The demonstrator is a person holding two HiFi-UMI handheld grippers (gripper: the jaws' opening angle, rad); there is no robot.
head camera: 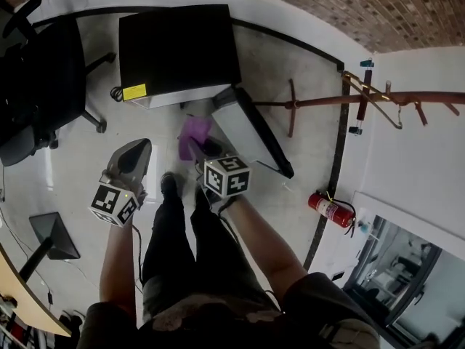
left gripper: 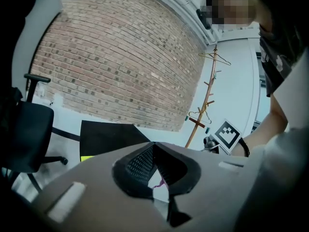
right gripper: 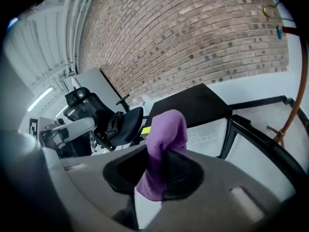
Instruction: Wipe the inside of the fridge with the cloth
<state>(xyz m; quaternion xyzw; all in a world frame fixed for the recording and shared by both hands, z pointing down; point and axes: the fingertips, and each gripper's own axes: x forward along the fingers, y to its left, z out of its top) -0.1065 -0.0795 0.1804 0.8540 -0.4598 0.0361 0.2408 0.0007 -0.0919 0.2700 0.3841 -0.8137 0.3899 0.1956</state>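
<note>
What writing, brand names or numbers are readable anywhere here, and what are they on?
Nothing is readable.
Yellow sticker on the black fridge: too small to read.
Fire extinguisher label: blurred.
Marker cubes: black-and-white squares, no letters.

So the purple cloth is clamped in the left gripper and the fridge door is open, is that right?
No: the purple cloth is clamped in the right gripper, as the right gripper view shows. The fridge door is open.
</note>
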